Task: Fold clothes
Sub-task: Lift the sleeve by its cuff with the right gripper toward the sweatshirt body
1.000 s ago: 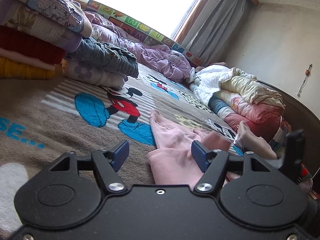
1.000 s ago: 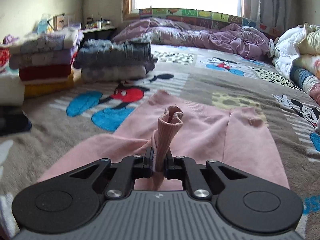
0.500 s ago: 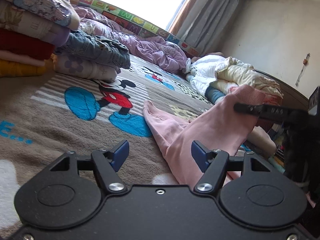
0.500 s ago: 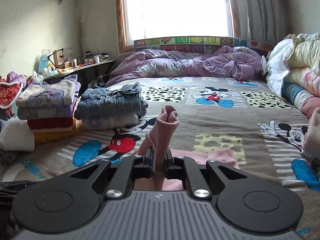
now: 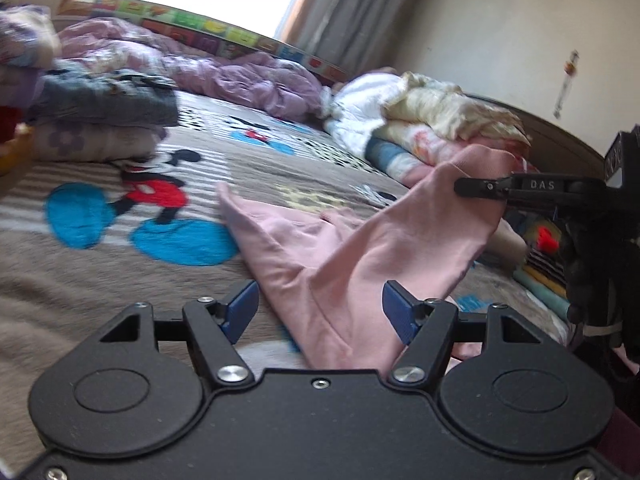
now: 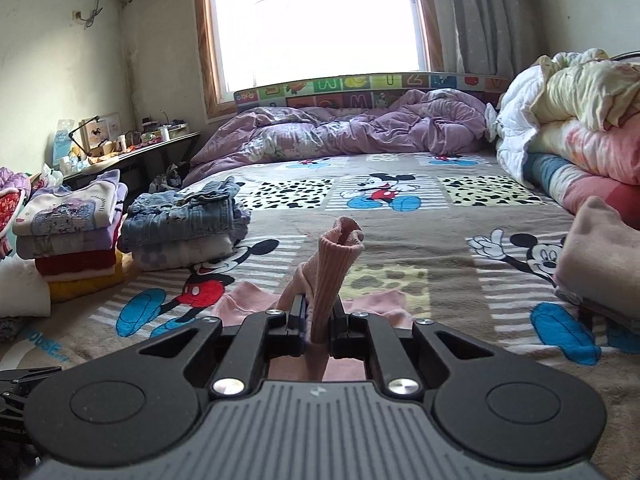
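- So, the pink garment (image 5: 360, 240) is draped across the Mickey Mouse blanket (image 5: 100, 280) on the bed, part of it flat on the blanket and part of it lifted off into the air.
- The right gripper (image 6: 318, 320) is pinched tight on the ribbed cuff (image 6: 338, 256), which sticks up out of the closed jaws like a little tube. In the left wrist view the same gripper (image 5: 464, 188) is seen out at the right side, raised well above the blanket with the cloth hanging from it.
- The left gripper (image 5: 320, 308) is spread wide, nothing held, blue pads (image 5: 240, 308) well apart. The pink fabric runs right between them and under the nose of the tool.
- The relation that matters: the long axis of the lifted piece slants from the low end just ahead of the left gripper up and away to the right, where it's clamped. The far tip (image 5: 224, 194) lies flat toward the middle of the blanket.
- So the low, slack end is nearer the left hand, and that's probably what gets grabbed next; closing on the cloth already sitting between the pads looks like the short route.
- Folded stacks (image 6: 72, 236) and folded jeans (image 6: 184, 216) are parked along the blanket's left edge, well clear.
- A bunched-up grab is a risk, since the fabric is creased there.
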`<state>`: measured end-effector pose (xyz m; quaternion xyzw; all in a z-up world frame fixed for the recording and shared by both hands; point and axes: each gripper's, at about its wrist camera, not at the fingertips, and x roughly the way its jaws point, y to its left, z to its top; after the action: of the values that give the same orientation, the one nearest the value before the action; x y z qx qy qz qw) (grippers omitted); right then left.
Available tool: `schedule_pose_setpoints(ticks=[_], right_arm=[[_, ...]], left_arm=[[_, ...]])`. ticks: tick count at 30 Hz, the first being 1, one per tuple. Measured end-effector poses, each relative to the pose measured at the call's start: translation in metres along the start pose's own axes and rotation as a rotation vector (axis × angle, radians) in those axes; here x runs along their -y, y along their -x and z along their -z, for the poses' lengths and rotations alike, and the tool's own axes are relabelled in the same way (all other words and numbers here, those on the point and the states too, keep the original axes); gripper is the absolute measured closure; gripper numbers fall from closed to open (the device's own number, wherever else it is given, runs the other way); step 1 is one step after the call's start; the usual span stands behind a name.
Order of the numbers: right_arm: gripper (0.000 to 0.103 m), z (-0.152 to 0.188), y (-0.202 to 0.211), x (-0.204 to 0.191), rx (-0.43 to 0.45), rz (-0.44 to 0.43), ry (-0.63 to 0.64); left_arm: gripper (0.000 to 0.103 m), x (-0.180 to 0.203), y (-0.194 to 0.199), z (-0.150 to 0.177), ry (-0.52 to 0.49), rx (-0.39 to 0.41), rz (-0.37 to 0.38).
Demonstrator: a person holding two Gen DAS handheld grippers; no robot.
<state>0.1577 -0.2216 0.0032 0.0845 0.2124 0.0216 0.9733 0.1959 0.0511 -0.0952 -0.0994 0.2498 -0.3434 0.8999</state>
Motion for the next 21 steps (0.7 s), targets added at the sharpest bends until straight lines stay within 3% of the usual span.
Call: schedule_pose_setpoints(ticks=[8,21], right_arm=[[0.091,0.015,0.020,0.033,0.013,0.014,-0.056],[0.091,0.039,0.036,0.071,0.013,0.040,-0.139]], left_arm=[[0.036,0.038,-0.033,0.012,-0.175,-0.096,0.038],[0.036,0.054,-0.047,0.029,-0.271,-0.177,0.071]])
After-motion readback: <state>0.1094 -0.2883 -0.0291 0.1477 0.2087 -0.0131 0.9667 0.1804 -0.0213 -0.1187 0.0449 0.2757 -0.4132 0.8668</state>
